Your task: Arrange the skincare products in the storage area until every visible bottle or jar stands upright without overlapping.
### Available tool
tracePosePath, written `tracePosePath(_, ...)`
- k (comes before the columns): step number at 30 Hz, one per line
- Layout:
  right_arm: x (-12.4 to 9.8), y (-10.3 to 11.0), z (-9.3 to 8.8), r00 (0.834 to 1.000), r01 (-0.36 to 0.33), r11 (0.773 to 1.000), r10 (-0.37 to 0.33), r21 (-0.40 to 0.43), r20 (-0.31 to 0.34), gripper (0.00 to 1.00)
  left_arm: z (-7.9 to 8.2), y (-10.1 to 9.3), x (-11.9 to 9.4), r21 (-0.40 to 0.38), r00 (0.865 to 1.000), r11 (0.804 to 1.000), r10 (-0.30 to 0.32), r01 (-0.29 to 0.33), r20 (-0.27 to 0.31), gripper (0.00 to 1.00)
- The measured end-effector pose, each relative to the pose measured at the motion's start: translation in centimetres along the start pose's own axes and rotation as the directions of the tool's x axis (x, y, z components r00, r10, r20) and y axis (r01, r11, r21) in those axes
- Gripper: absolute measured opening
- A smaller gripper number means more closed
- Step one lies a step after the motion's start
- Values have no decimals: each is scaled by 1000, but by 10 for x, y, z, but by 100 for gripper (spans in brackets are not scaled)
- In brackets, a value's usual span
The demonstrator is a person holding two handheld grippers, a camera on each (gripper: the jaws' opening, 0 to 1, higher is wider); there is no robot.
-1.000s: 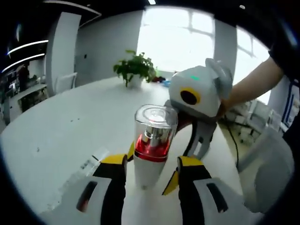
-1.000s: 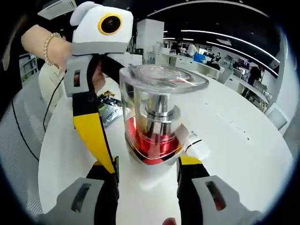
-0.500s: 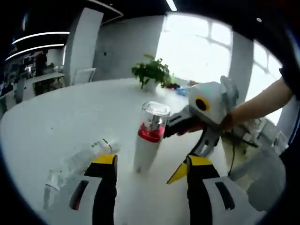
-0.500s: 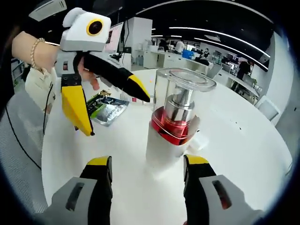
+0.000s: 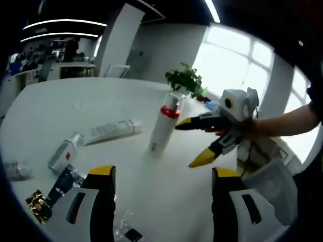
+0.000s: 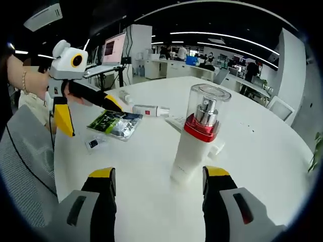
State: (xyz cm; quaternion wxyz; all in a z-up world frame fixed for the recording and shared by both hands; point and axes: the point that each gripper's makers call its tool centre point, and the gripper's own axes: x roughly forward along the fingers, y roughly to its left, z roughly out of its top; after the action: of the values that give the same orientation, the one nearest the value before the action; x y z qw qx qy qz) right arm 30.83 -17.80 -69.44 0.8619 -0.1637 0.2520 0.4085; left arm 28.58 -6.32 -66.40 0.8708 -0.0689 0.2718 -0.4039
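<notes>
Near the middle of the round white table (image 6: 151, 166) the pump bottle (image 6: 198, 136) stood upright — white body, red collar, clear cap — and I used it as my reference. My right gripper (image 6: 159, 174) sat just short of it with both jaws spread wide, holding nothing; the bottle's base stood ahead of the gap between them, free of either jaw. My left gripper (image 5: 162, 174) was likewise spread and empty, well back from the bottle (image 5: 164, 125), and from the right gripper's camera I saw it (image 6: 91, 113) off to the bottle's left, jaws apart. Beyond the bottle a white tube (image 6: 150, 110) lay flat; between the tube and the left gripper lay a green sachet (image 6: 116, 123). Behind the bottle, in the left gripper view, stood a potted plant (image 5: 187, 80), and another white tube (image 5: 112, 130) and a small one (image 5: 65, 153) lay on their sides.
</notes>
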Motion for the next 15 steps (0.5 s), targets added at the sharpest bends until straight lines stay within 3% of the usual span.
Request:
tracePosePath(4,-10,7,4,999,28,998,-30,58,38,75,-8,13,-20,-27,997,996,80,-79,20,91)
tracePosePath(10,-21,25,7,996,48,994,-55,101,69,84,-19,17,-50,-71,990,989,134,-131,39,94)
tracePosePath(15,-30,38,12,992,56,989,-70,135,100,86,-25,17,-72,-79,987,986,152,-149,46,99)
